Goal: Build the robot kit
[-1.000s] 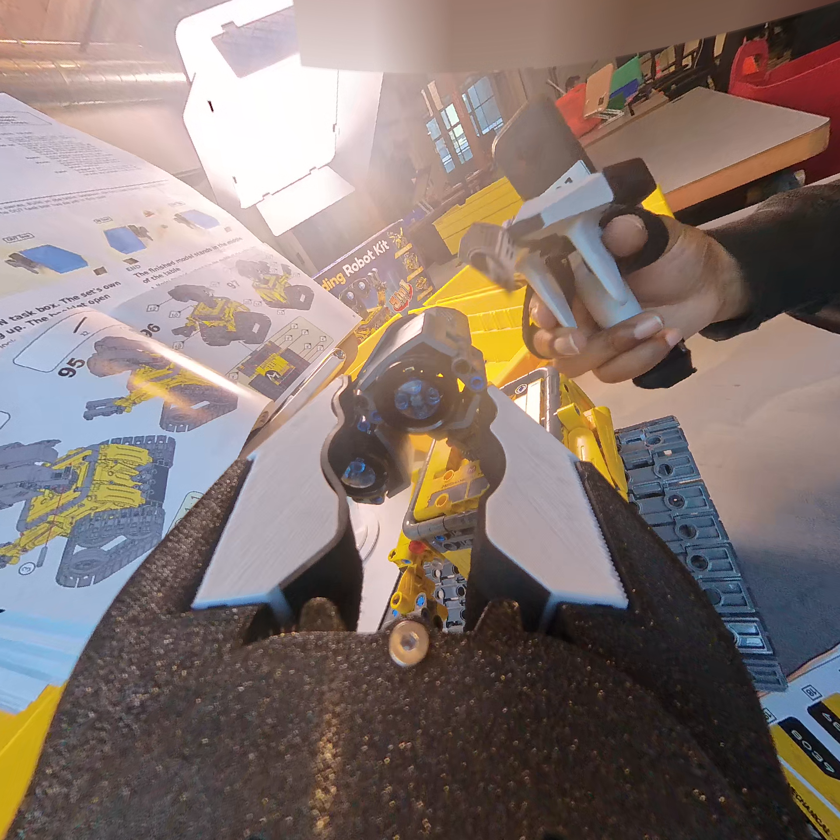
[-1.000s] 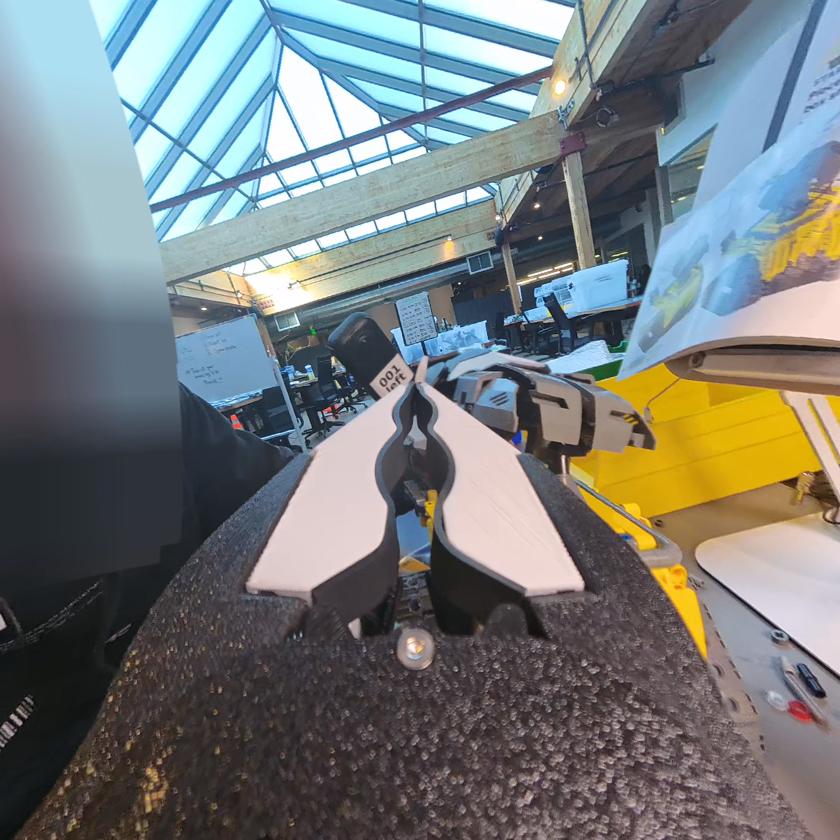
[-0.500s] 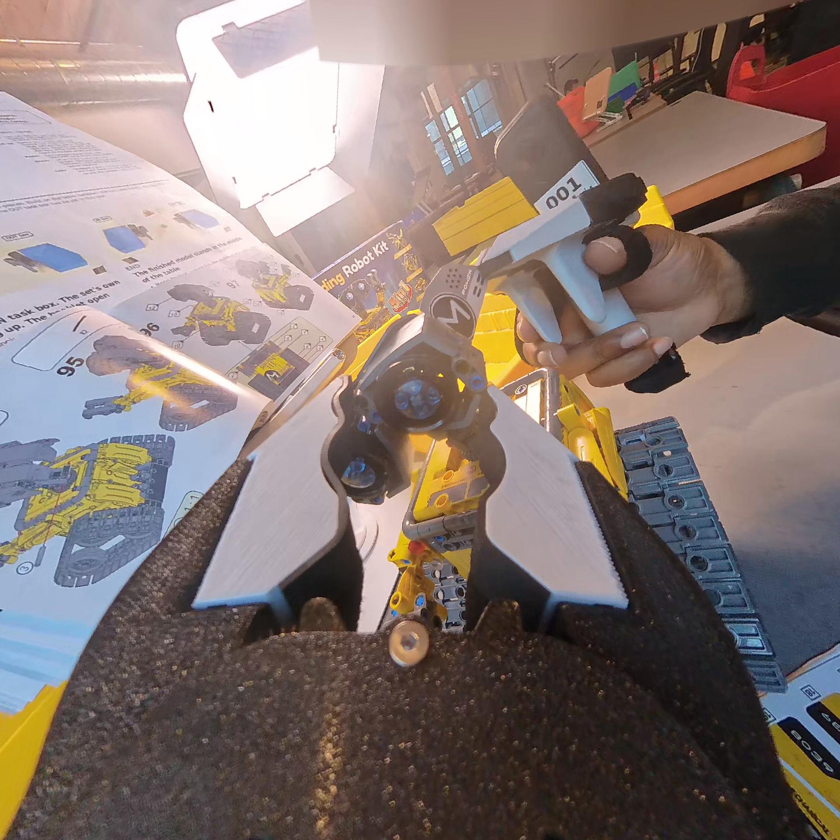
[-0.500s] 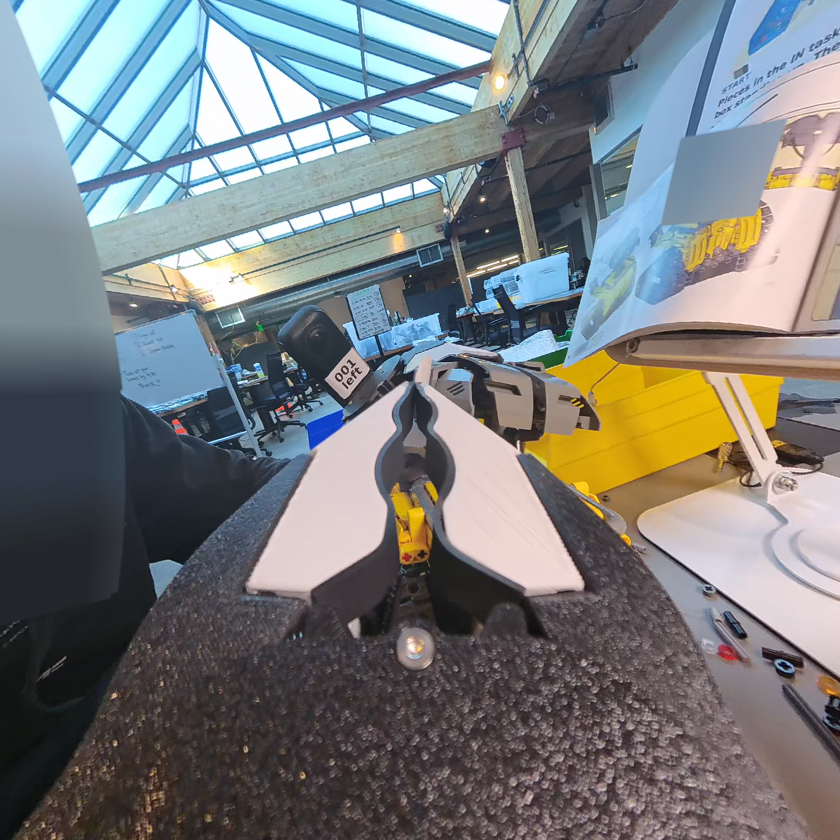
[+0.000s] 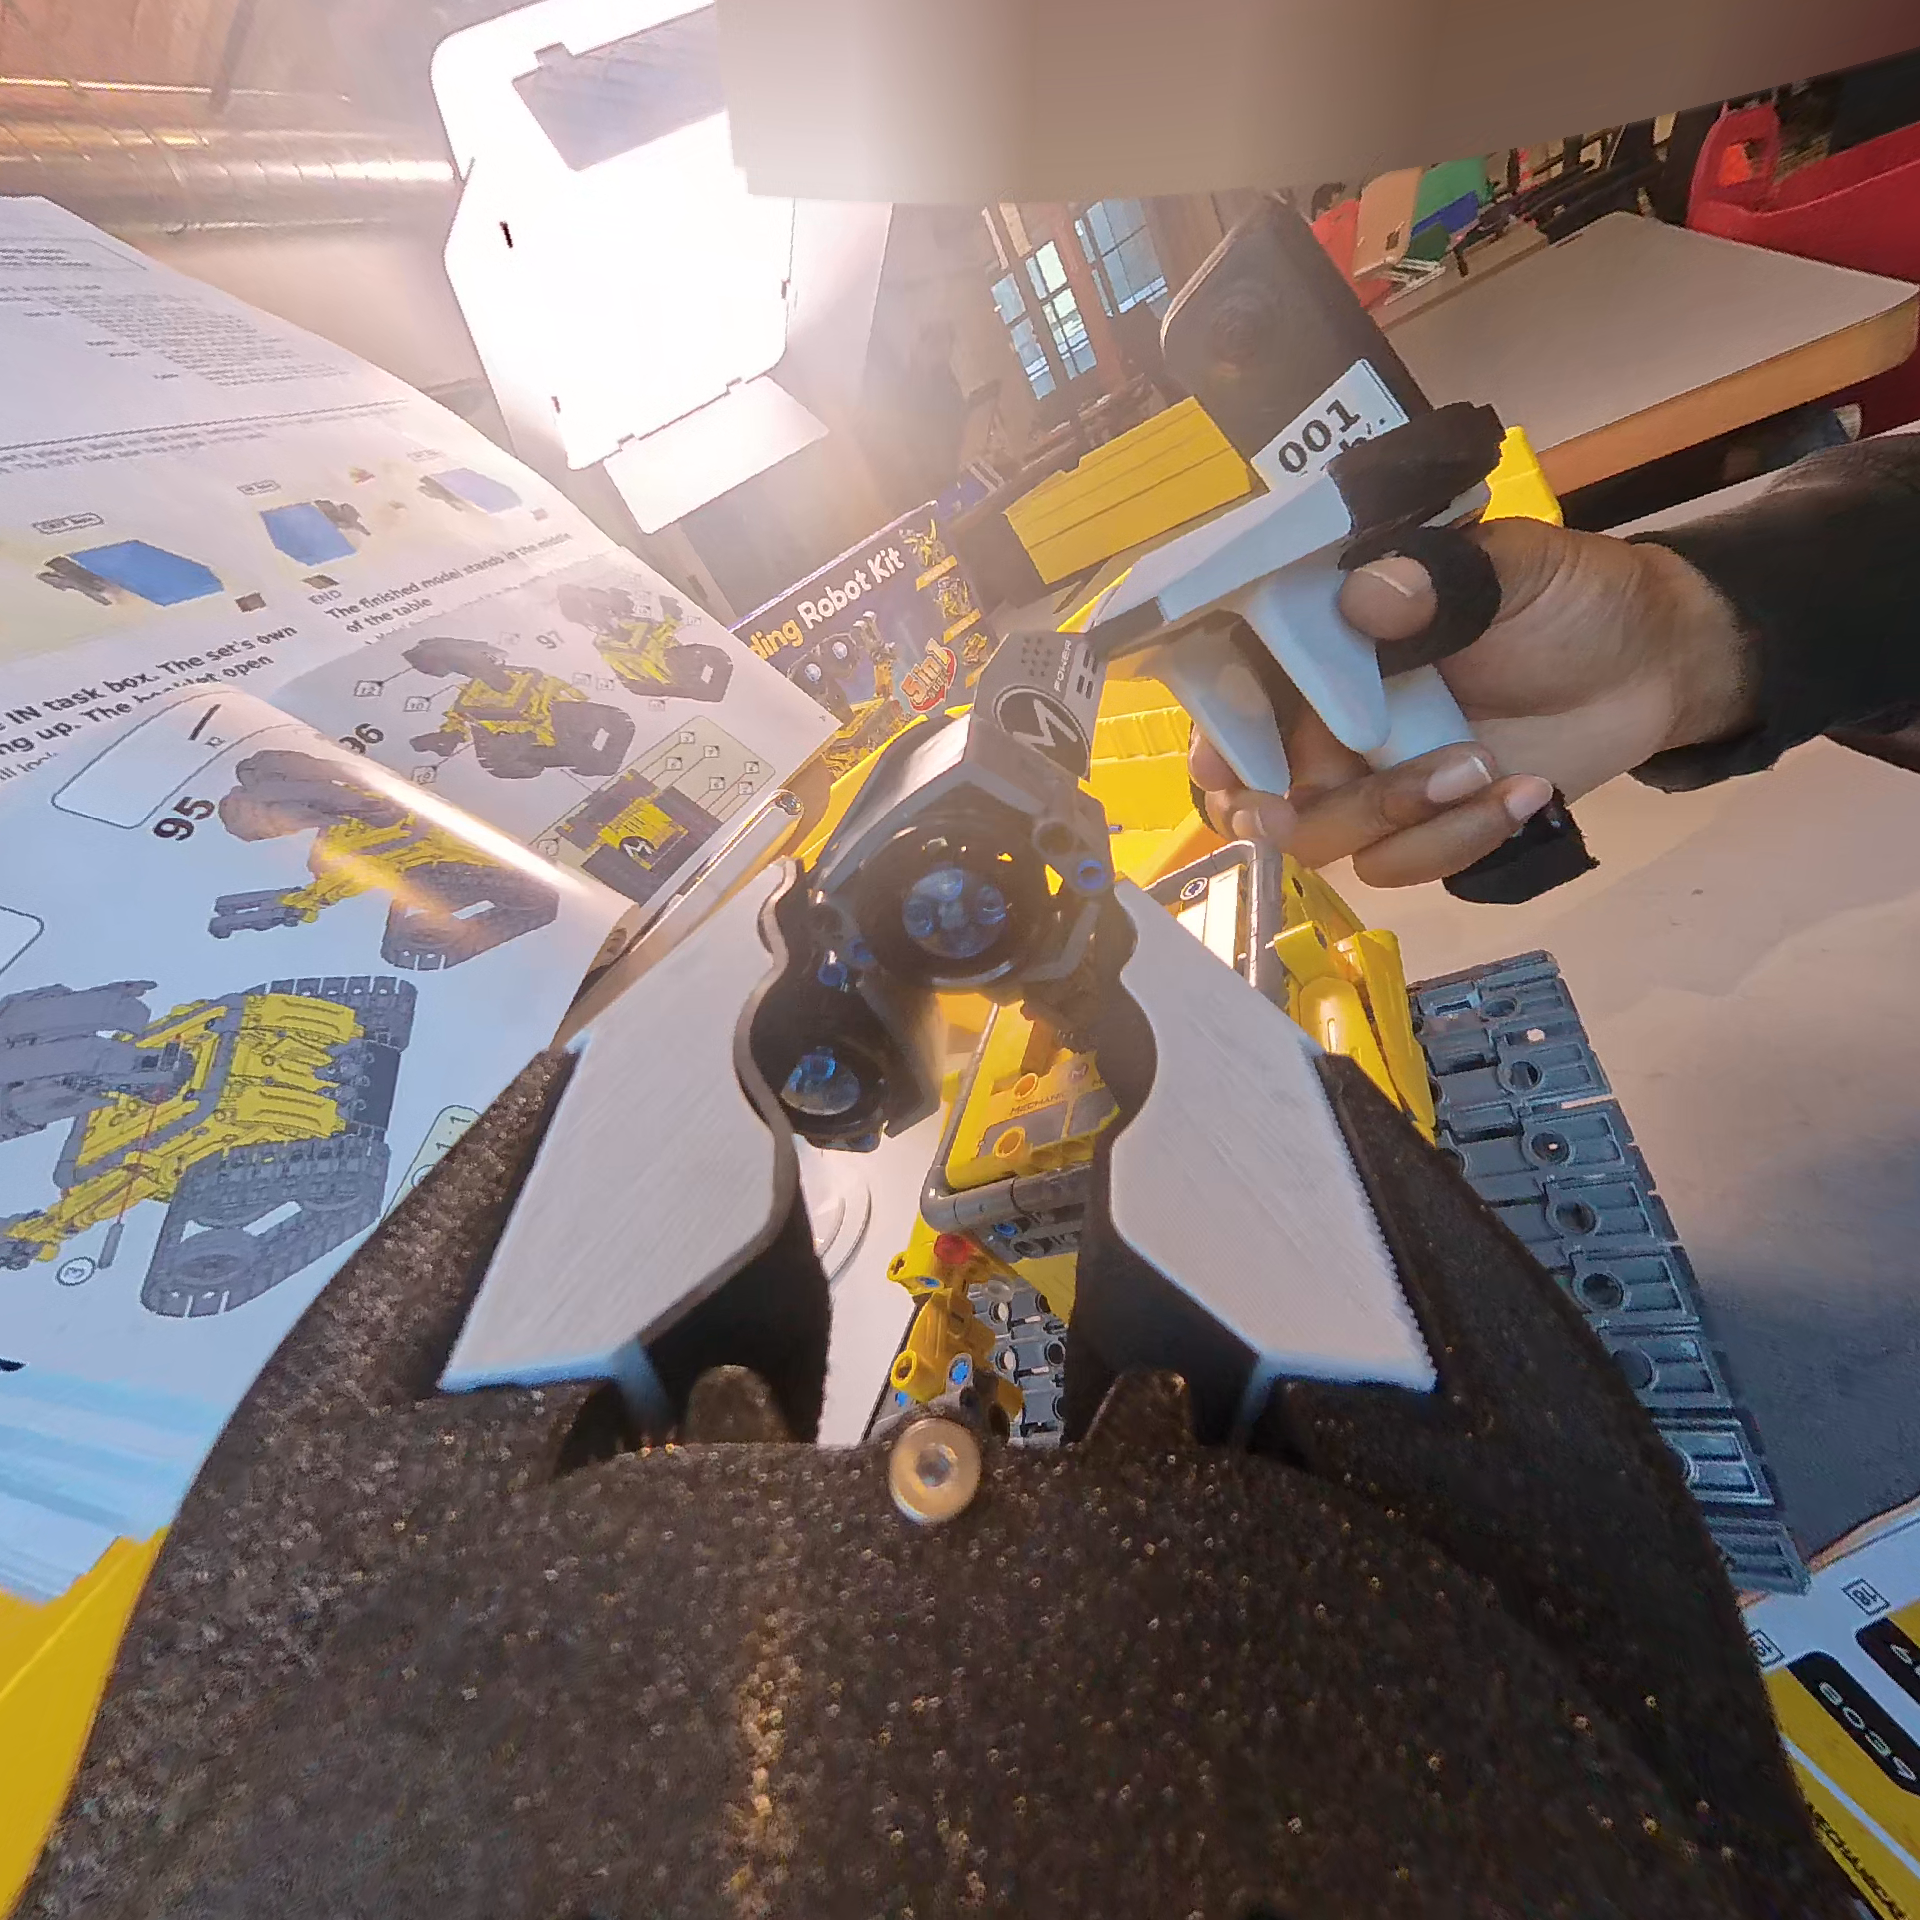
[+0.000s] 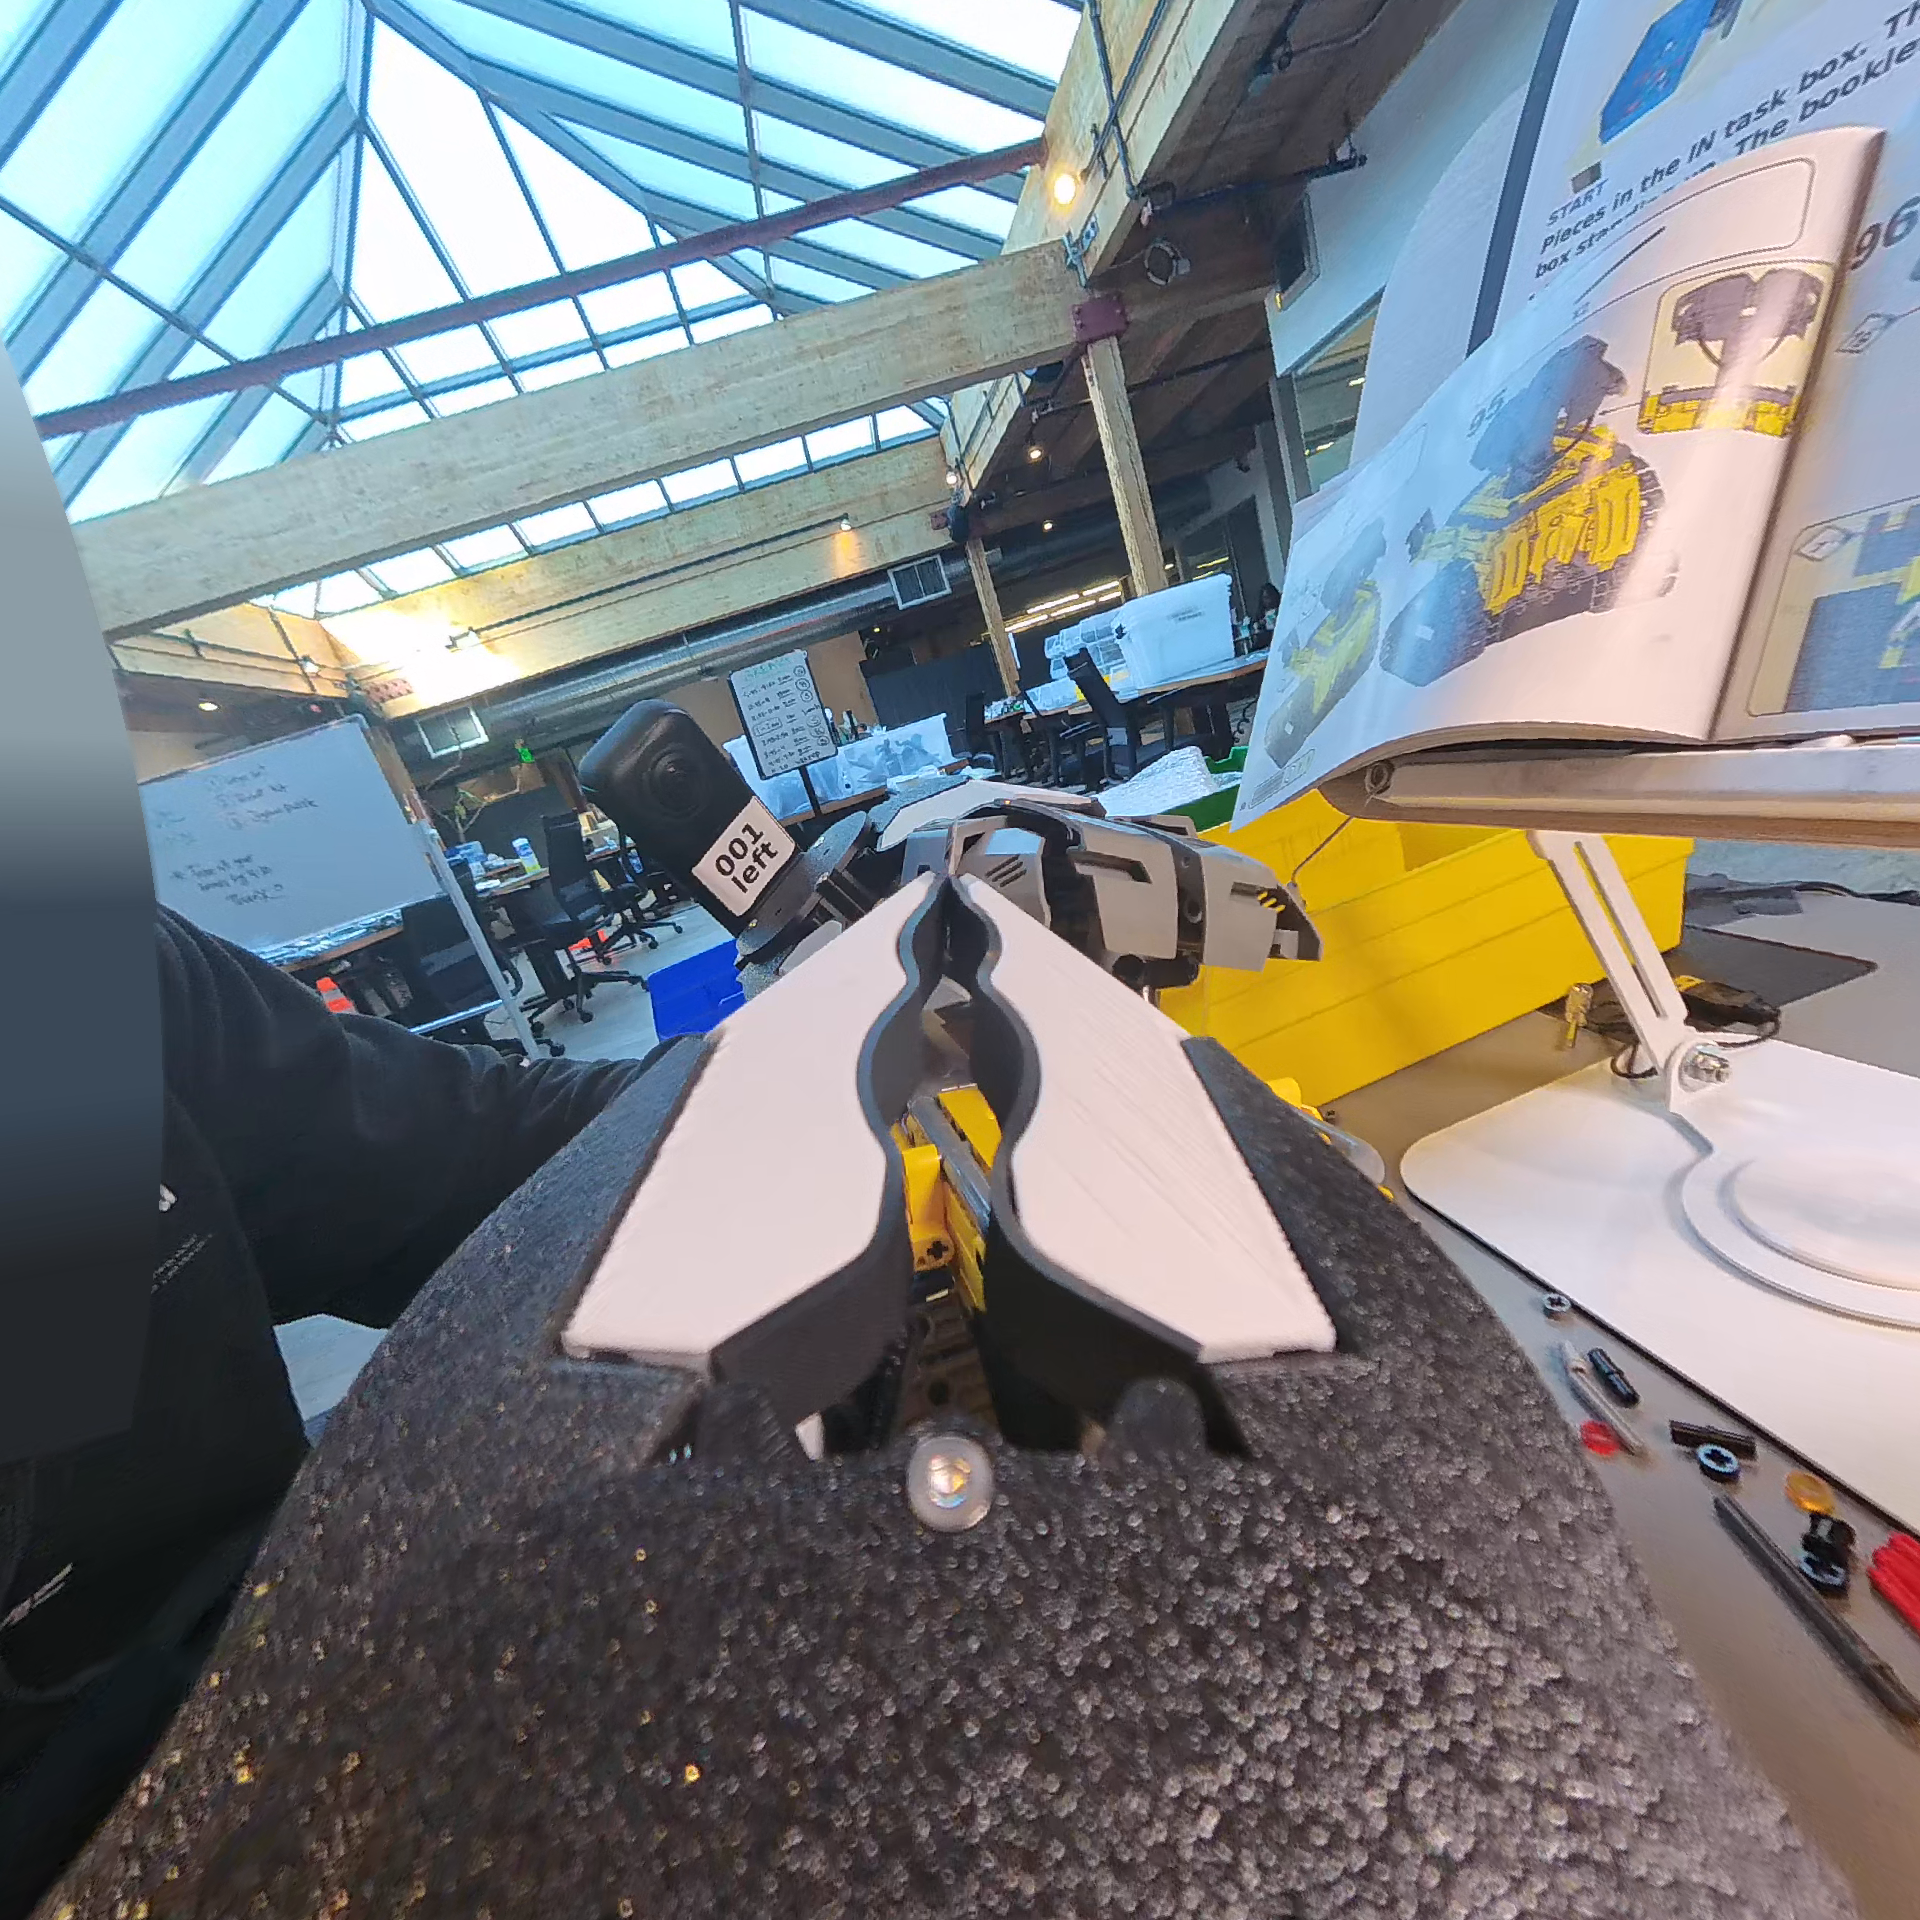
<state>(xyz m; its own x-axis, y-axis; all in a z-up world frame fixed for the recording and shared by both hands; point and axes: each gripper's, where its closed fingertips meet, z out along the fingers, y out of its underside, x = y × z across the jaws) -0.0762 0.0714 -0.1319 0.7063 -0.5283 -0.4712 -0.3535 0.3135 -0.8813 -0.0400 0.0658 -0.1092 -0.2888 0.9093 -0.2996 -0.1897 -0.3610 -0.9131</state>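
Note:
My left gripper (image 5: 948, 894) is shut on the grey two-lens head (image 5: 935, 920) of a yellow tracked robot model (image 5: 1029, 1122), one finger on each side. The model's grey track (image 5: 1538, 1174) lies to the right. A hand holds my right gripper (image 5: 1099, 627) at the upper right, its tip at the top rear of the head. In the right wrist view my right gripper (image 6: 948, 883) has its fingertips together, with nothing seen between them. The grey head (image 6: 1143, 894) and the left gripper's camera (image 6: 686, 800) are just beyond it. Yellow model parts (image 6: 940, 1195) show under its fingers.
An open instruction booklet (image 5: 312, 727) rests on a white stand (image 6: 1662, 1174) at the left of the model. A yellow bin (image 6: 1455, 935) and a kit box (image 5: 862, 613) stand behind. Small loose parts (image 6: 1714, 1455) lie on the grey table. A yellow box (image 5: 1849, 1704) is at the near right. The grippers' ends are close to 5 cm from one another.
The right gripper has come down and in toward the top rear of the head, staying shut. The left gripper and the head have not moved.

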